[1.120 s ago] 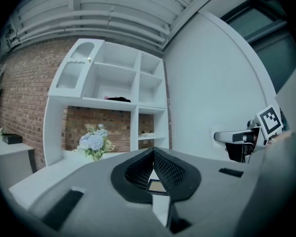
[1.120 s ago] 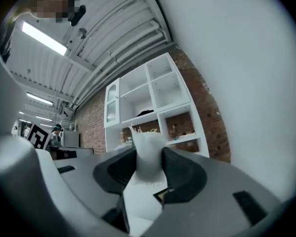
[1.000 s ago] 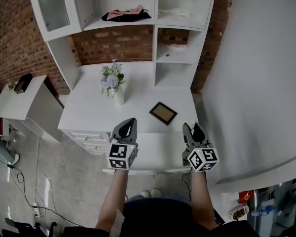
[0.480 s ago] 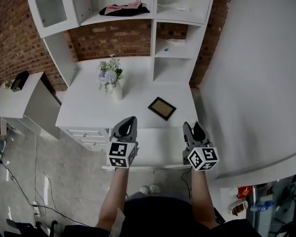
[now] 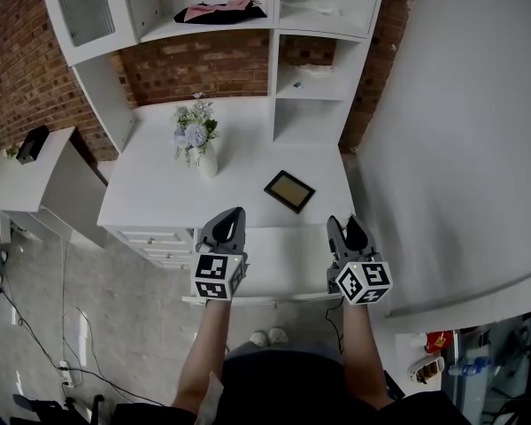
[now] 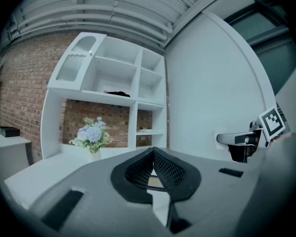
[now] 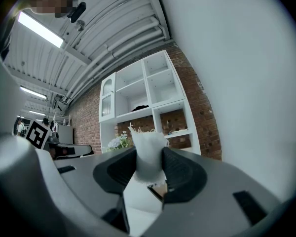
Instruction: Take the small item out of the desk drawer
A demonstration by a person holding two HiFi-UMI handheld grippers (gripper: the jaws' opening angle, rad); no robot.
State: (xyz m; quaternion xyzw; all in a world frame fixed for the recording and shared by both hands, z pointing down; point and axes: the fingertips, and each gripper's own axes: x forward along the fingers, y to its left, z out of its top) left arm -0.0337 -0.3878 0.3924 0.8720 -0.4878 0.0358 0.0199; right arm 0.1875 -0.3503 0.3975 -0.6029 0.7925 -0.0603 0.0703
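Right gripper view: tongs [image 7: 149, 156] clamp white pouch [image 7: 146, 140].

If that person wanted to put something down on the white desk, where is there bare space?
Most of the desk is bare: the stretch left of and in front of the flower vase, and the front strip between the left gripper and right gripper. Only the right middle is taken, by the picture frame.

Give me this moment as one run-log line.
left gripper: jaws shut, empty | right gripper: jaws shut on small white item | both over desk
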